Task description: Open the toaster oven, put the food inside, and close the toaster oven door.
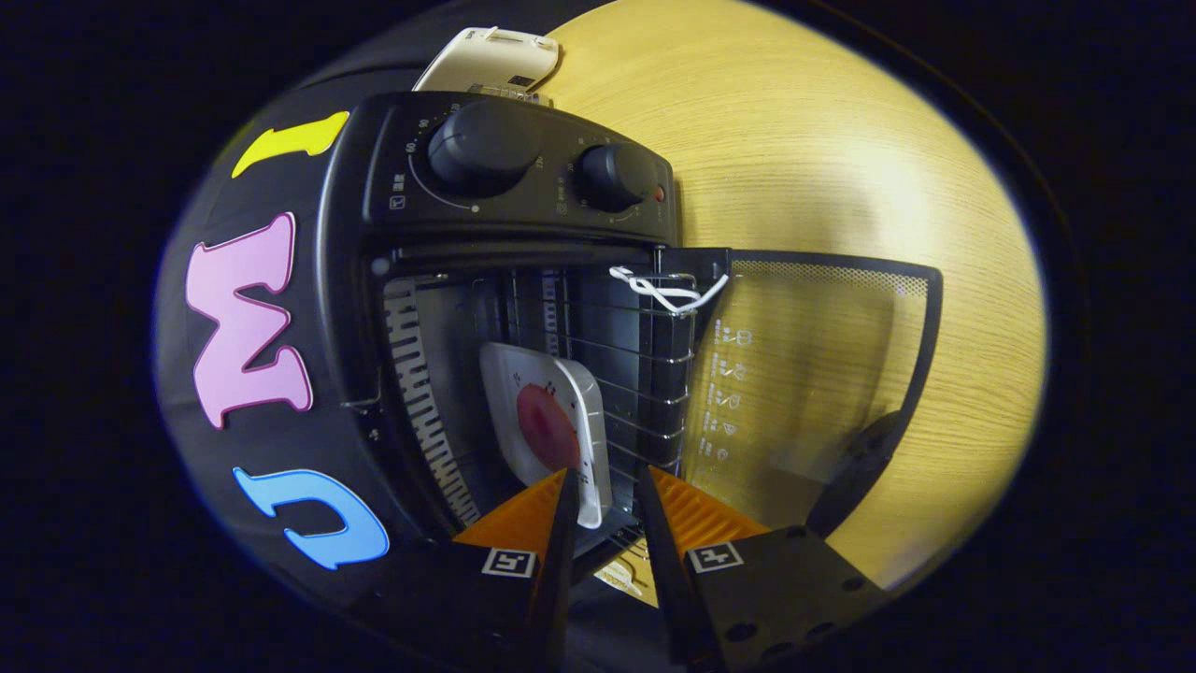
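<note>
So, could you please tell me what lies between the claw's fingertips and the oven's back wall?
In the gripper view, a white rectangular tray holding round red food on the wire rack.

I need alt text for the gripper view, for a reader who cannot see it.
A white plate with a round red piece of food sits on the wire rack inside the open black toaster oven. The gripper is open just in front of the plate. The glass door lies swung open over the wooden table.
</note>
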